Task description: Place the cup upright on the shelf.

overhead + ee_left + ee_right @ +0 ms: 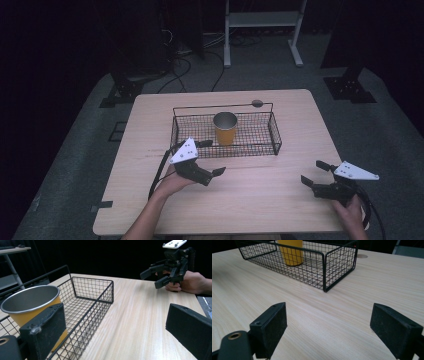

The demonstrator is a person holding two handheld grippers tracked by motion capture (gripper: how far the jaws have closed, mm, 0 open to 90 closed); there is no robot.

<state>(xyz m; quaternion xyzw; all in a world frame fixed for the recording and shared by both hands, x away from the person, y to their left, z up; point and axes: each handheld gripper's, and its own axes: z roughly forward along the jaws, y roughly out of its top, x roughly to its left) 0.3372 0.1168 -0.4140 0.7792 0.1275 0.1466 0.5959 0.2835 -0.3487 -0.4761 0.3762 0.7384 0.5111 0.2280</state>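
1. High view: a yellow cup (pixel 225 129) with a metal rim was seen standing upright inside a black wire basket (pixel 275 136), near the middle of it, and the basket was set on the far half of the counter (pixel 260 200).
2. The left gripper (pixel 209 158) was held just in front of the basket's near wall, on the cup's left side, with its jaws spread wide and nothing between them. The cup was not touched by it.
3. The right gripper (pixel 315 172) was held low over the near right part of the counter, well apart from the basket, its jaws likewise parted and empty.
4. In the left gripper view, the cup (pixel 32 307) was seen behind the basket's mesh (pixel 92 302), just beyond the nearer jaw, and the right gripper (pixel 160 276) was seen farther off over the bare wood.
5. In the right gripper view, the basket (pixel 329 265) and the lower part of the cup (pixel 290 252) were seen ahead, beyond a stretch of bare counter between the wide-set jaws.
6. As a judgement: the work with the cup was taken to be at its very start. No grasp had been made and the cup sat inside the basket. What was left appeared to be the whole of it: the reach over the basket wall, the closing of the jaws on the cup, and its lifting out.
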